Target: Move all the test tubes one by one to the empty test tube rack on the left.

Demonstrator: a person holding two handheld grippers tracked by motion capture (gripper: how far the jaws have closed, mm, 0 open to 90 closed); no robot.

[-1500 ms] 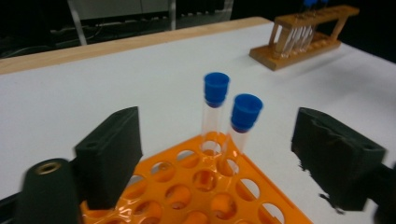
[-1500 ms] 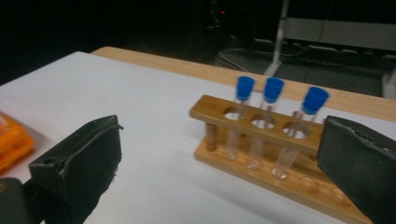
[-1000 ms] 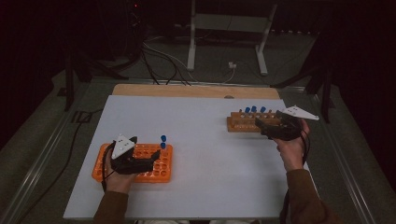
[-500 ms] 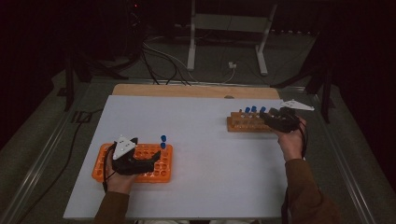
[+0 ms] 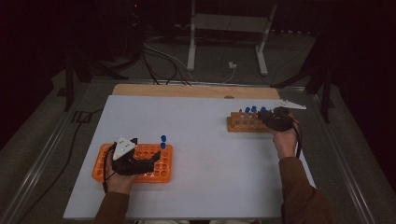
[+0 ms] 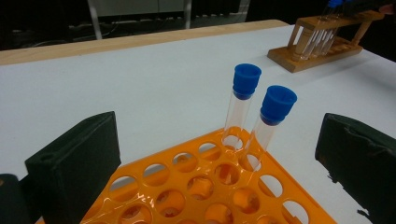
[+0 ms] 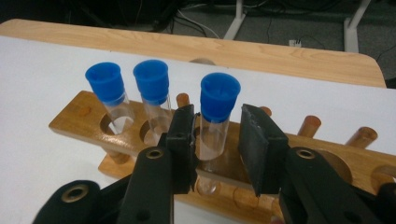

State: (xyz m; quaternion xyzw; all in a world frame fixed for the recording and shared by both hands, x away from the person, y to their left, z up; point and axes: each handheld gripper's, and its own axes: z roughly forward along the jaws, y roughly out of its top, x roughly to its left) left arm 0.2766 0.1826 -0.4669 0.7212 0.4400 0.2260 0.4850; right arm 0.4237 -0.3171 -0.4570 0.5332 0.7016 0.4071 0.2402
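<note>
Tubes: two blue-capped ones (image 6: 245,109) already stand in the orange rack (image 6: 205,196), centre frame, between the left gripper's (image 5: 135,158) wide-apart jaws. Three remain in the wooden rack (image 7: 84,116); the right gripper (image 7: 217,140) has just been closing around the third tube (image 7: 215,119), left pad touching, right pad slightly apart.

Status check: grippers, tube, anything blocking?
Right gripper jaws just closing around blue-capped tube in wooden rack, grip unconfirmed. Left gripper open over orange rack. Nothing blocking.

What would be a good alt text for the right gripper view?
The right gripper has just been closing its two black jaws around a clear test tube with a blue cap, standing in a wooden rack. Two more capped tubes stand to its left.
</note>
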